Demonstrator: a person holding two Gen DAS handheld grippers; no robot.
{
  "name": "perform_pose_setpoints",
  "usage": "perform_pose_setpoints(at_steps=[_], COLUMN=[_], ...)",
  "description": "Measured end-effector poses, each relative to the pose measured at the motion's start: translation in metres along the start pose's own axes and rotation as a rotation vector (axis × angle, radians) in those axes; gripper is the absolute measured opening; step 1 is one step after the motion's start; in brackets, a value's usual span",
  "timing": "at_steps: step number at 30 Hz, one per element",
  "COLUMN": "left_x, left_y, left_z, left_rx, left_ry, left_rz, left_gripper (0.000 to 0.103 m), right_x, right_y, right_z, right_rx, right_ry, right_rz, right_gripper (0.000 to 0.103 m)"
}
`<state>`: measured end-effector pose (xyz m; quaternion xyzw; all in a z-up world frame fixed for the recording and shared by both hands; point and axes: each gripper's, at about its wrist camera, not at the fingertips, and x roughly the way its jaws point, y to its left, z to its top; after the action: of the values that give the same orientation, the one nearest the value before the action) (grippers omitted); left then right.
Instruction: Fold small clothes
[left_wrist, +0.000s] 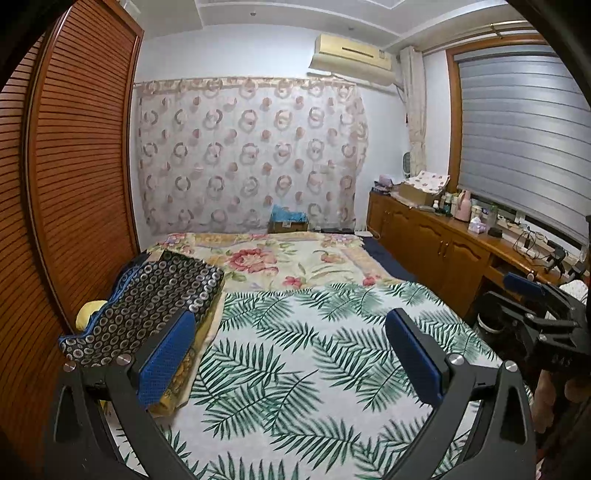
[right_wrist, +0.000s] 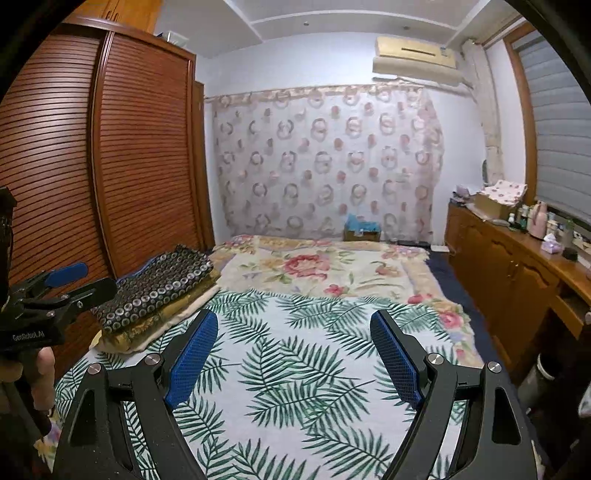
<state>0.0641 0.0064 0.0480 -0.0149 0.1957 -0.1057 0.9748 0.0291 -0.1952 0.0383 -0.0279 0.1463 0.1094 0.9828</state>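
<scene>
A: Left wrist view first. What's the left claw (left_wrist: 291, 354) doing?

B: It is released, jaws spread wide, nothing between them. It hangs over the palm sheet (left_wrist: 314, 350) on the bed.

A: Any clothes?

B: A folded stack (left_wrist: 147, 306) sits at the left, near the wardrobe (left_wrist: 74, 166). The top piece is dark with ring print; yellowish layers show under it. The left pad overlaps the stack's near edge in this view, but I cannot tell if they touch. Far behind lies a floral blanket (left_wrist: 280, 258).

A: And the other claw?

B: The right claw (left_wrist: 532, 295) shows at the right edge, near the cabinet (left_wrist: 443, 243). Its state is unclear from here.

A: Right wrist view, then.

B: The right claw (right_wrist: 293, 354) is released too, jaws wide apart and empty, over the palm sheet (right_wrist: 295, 369). The stack (right_wrist: 159, 288) lies to the far left, well apart from its pads. The left claw (right_wrist: 70, 284) is at the left edge, seen side-on, close to the stack.

A: So how far along is the folding?

B: My guess: the stack is finished work. No loose garment shows on the sheet in either view, so either the job is done or the next piece is out of frame.

A: What's left?

B: If more clothes exist, fetching one and spreading it on the sheet.
</scene>
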Motion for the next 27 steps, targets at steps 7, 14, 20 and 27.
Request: perform_pose_setpoints(at_steps=[7, 14, 20, 27], left_x=[-0.005, -0.002, -0.002, -0.002], left_y=[-0.005, -0.007, -0.007, -0.006], left_z=[0.005, 0.003, 0.003, 0.003], left_rx=[-0.003, 0.001, 0.001, 0.003], left_ry=[-0.017, -0.008, -0.008, -0.008], left_rz=[0.012, 0.022, 0.023, 0.024], left_gripper=[0.103, 0.103, 0.103, 0.103], right_x=[-0.009, -0.002, 0.0, 0.002], right_y=[0.006, 0.014, 0.013, 0.011], right_z=[-0.011, -0.016, -0.016, -0.015], right_rx=[0.03, 0.045, 0.048, 0.048], right_ry=[-0.027, -0.029, -0.032, -0.032], right_rz=[-0.038, -0.047, -0.05, -0.048], right_gripper=[0.086, 0.086, 0.086, 0.086])
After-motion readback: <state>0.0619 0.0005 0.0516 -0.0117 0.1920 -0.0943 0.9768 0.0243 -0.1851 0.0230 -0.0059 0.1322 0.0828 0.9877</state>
